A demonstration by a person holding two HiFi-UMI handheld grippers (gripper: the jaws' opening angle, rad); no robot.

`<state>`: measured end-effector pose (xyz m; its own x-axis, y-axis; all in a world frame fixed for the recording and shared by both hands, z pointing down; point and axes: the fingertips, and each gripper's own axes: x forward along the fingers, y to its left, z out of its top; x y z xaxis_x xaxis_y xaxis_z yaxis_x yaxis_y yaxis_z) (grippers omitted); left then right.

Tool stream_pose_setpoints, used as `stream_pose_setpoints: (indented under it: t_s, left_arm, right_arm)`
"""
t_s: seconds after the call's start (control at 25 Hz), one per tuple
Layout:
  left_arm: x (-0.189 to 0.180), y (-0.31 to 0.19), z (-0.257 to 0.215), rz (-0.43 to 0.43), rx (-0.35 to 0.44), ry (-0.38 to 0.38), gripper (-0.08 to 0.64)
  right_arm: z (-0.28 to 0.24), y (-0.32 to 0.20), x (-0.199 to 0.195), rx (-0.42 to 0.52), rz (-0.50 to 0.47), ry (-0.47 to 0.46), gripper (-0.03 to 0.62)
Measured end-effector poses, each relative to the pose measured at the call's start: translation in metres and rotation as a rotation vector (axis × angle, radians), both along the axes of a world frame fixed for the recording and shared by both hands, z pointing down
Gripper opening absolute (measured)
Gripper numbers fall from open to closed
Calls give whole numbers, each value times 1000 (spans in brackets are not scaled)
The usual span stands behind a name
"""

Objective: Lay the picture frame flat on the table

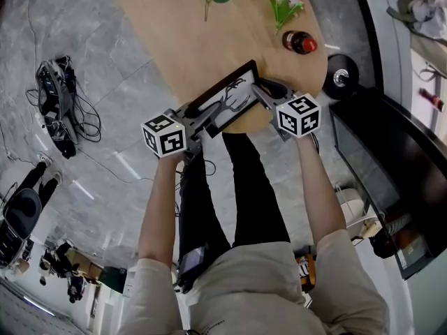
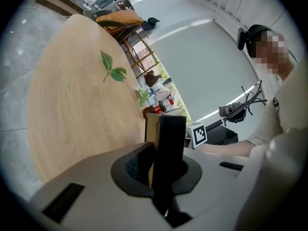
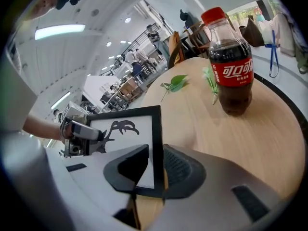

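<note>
Picture frame [image 1: 227, 96], tilted and not yet flat, at the near edge of the table [image 1: 188, 40].

Head view: the left gripper [image 1: 202, 119] holds the frame's lower-left side and the right gripper [image 1: 262, 93] is at its right side. Set this close to the table edge, the frame could probably slide off as it is lowered.

Left gripper view: the left gripper [image 2: 161, 170] is clamped on the frame [image 2: 171, 138].

Right gripper view: the right gripper [image 3: 155, 162] straddles the frame [image 3: 125, 129] with its jaws apart. One pad is at the back and the other seems just short of the front, so with only one firm grip the frame may pivot or drop. A cola bottle [image 3: 231, 66] stands well apart, cap on, dark drink reaching near its neck.
</note>
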<state>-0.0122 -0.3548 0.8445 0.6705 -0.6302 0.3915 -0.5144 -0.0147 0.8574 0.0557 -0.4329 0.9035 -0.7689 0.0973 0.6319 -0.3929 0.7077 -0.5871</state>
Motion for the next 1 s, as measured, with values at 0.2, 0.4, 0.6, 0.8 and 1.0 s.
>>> stream_pose_setpoints:
  t_s: [0.2, 0.4, 0.6, 0.8, 1.0]
  left_arm:
    - [-2, -5, 11, -19, -31, 16, 28]
    - [-10, -15, 31, -97, -85, -31, 28]
    - [-10, -18, 43, -131, -132, -60, 29]
    - [-10, -13, 52, -147, -224, -33, 51]
    - [-11, -9, 56, -125, -252, -51, 74]
  right_arm:
    - [10, -4, 5, 17, 24, 49, 89]
    - [20, -10, 8, 47, 49, 139, 87]
    - [29, -12, 12, 45, 99, 197, 86]
    - [35, -8, 15, 57, 104, 250, 86]
    - [40, -7, 15, 58, 103, 272, 86]
